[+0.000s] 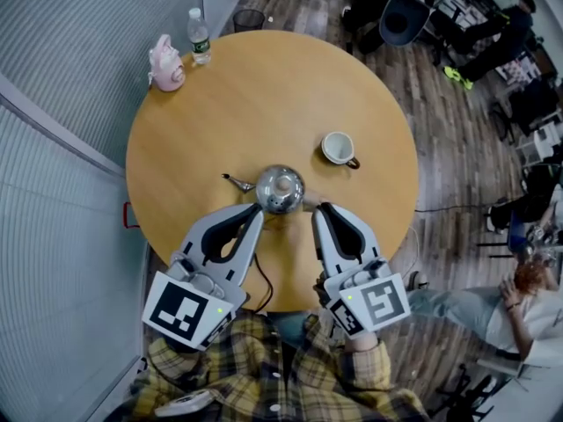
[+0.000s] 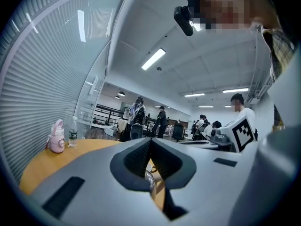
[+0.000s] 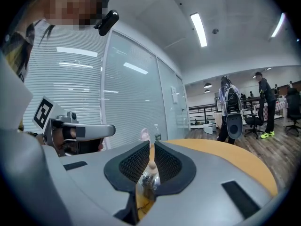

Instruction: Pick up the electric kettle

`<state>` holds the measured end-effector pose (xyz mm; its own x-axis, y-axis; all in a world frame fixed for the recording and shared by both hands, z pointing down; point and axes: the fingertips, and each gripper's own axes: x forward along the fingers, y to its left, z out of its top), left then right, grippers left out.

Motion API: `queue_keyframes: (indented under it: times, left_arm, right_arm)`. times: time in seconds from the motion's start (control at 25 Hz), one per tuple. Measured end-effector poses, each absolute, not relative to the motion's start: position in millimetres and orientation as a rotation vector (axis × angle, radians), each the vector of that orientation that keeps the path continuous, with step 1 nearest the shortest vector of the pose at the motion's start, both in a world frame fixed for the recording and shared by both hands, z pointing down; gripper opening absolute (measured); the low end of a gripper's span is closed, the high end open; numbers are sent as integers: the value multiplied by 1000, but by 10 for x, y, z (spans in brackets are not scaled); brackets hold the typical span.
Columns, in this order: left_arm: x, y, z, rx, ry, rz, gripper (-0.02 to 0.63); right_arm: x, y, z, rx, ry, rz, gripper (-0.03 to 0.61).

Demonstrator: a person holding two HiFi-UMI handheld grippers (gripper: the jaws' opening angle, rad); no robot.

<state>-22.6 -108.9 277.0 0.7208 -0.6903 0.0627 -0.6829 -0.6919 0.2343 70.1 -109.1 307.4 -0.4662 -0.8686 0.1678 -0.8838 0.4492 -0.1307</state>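
1. Head view: The electric kettle point(image 1: 280, 189) stands on the round table point(image 1: 264, 104), near its front edge, spout to the left. It is not lifted. The left gripper point(image 1: 258, 209) and right gripper point(image 1: 320, 209) flank it from the near side, tips just beside its body, and neither has a hold on it. Both sets of jaws look pressed together. The whole pick-up appears to be left: spread the jaws, take a hold, raise it. A cup point(image 1: 337, 148) sits apart behind and to the right. A pink bottle point(image 1: 165, 64) and a water bottle point(image 1: 199, 36) stand well away at the far left rim. A dark cord point(image 1: 261, 280) runs between the grippers toward the near edge. If it belongs to the kettle, it could drag on a lift.

2. Left gripper view: The left gripper point(image 2: 150, 142) has its pads meeting at the tips with nothing clamped. A sliver of the kettle's shiny metal point(image 2: 148, 179) shows low, past the pads. The pink bottle point(image 2: 57, 138) and water bottle point(image 2: 72, 133) stand at the table's far left. People point(image 2: 160, 121) fill the office beyond.

3. Right gripper view: The right gripper point(image 3: 151, 147) is closed to a thin slit and holds nothing. The kettle's lid and knob point(image 3: 148, 175) show through the slit, just ahead of the tips. Nothing stands between the jaws and the kettle.
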Motion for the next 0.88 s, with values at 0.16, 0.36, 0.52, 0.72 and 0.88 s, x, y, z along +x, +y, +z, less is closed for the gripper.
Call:
queue_keyframes:
  times: [0.16, 0.36, 0.52, 0.72, 0.88]
  left_arm:
    - [-226, -1091, 2904, 2667, -1090, -25, 3]
    - [-234, -1096, 3054, 2639, -1084, 19, 3]
    - [-231, -1113, 3199, 2635, -1078, 58, 3]
    - [-250, -1144, 3394, 2621, -1083, 81, 3]
    - [-280, -1184, 3514, 2610, -1097, 104, 3]
  right_arm:
    - [756, -1095, 3200, 1595, -2589, 321, 37]
    - [863, -1105, 3355, 1630, -2566, 349, 39]
    - [923, -1114, 3563, 1627, -2552, 402, 119]
    - [1080, -1147, 3863, 1688, -2470, 375, 180]
    - [1204, -1180, 4104, 1717, -2403, 384, 219]
